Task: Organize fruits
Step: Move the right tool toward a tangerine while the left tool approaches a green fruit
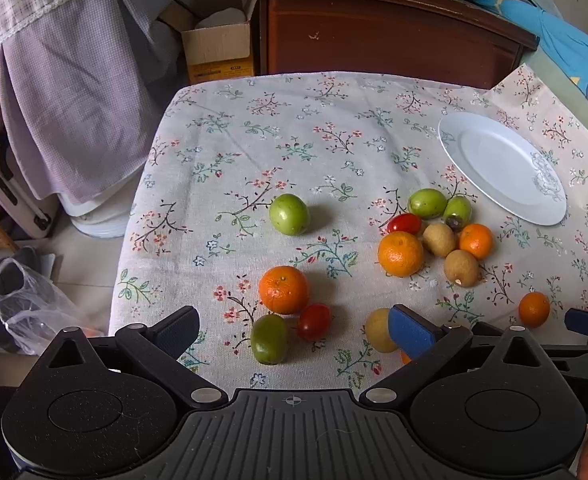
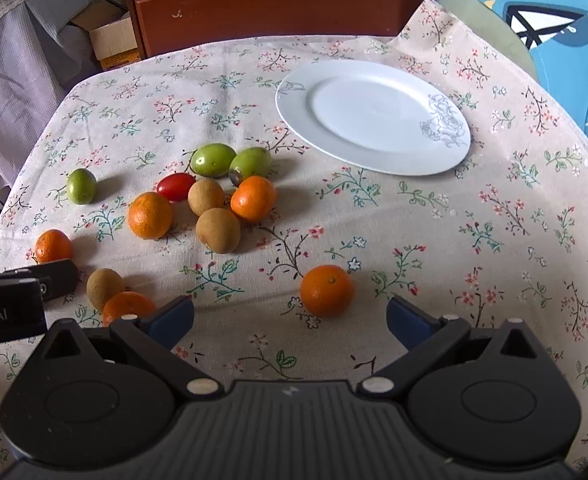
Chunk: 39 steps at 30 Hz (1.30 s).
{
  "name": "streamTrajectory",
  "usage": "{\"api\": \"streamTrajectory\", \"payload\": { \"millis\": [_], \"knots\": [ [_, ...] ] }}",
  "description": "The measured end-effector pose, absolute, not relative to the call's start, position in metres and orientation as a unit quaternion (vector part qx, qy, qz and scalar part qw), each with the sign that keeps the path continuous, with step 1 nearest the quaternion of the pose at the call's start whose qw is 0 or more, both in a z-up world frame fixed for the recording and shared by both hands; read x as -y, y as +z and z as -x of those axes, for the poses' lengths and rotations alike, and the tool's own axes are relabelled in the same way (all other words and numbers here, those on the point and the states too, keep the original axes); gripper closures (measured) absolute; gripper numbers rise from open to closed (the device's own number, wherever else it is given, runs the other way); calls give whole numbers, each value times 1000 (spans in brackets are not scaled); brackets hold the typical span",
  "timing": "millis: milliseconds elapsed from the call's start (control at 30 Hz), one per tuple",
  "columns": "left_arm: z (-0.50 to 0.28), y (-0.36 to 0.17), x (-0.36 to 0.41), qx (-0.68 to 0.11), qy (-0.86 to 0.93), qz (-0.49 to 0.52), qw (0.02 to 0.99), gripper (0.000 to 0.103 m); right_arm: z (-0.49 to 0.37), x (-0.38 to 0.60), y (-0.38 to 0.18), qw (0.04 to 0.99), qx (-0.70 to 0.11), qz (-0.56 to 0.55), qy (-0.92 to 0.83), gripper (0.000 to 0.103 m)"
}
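Several fruits lie loose on the floral tablecloth: oranges, green fruits, red tomatoes and brown longans. My left gripper (image 1: 294, 332) is open and empty, with an orange (image 1: 284, 290), a red tomato (image 1: 313, 321) and a green fruit (image 1: 269, 339) between and just beyond its fingers. My right gripper (image 2: 290, 320) is open and empty, with a lone orange (image 2: 326, 290) just ahead of it. A cluster of fruits (image 2: 214, 196) lies left of centre. The white plate (image 2: 373, 116) is empty at the back right; it also shows in the left wrist view (image 1: 501, 168).
A wooden cabinet (image 1: 373, 28) stands behind the table. A cardboard box (image 1: 218, 40) and hanging cloth (image 1: 74, 92) are at the left. The table edge drops off at the left, with a plastic bag (image 1: 26, 304) on the floor. A blue cushion (image 2: 553, 40) lies at the right.
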State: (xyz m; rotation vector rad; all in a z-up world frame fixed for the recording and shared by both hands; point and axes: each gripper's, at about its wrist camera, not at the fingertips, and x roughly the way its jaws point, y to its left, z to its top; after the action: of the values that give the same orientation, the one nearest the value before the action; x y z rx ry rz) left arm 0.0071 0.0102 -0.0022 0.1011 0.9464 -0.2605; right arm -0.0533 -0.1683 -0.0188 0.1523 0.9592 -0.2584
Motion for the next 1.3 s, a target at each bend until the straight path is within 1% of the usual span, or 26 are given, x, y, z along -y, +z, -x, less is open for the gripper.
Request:
{"api": "streamTrajectory", "payload": {
  "millis": [500, 967, 1100, 1167, 1300],
  "knots": [
    [3, 3, -5, -456, -104, -72, 881, 1, 61, 165, -8, 876, -458, -57, -144, 1],
    [9, 19, -14, -452, -101, -63, 884, 2, 78, 160, 3, 839, -489, -138, -197, 1],
    [10, 24, -17, -453, -102, -59, 884, 1, 82, 149, 10, 837, -491, -165, -175, 1],
    [12, 26, -17, -447, -102, -66, 886, 2, 82, 139, 13, 846, -484, -152, -165, 1],
    [13, 29, -19, -439, -92, -75, 890, 1, 85, 122, 18, 869, -458, -93, -163, 1]
  ]
}}
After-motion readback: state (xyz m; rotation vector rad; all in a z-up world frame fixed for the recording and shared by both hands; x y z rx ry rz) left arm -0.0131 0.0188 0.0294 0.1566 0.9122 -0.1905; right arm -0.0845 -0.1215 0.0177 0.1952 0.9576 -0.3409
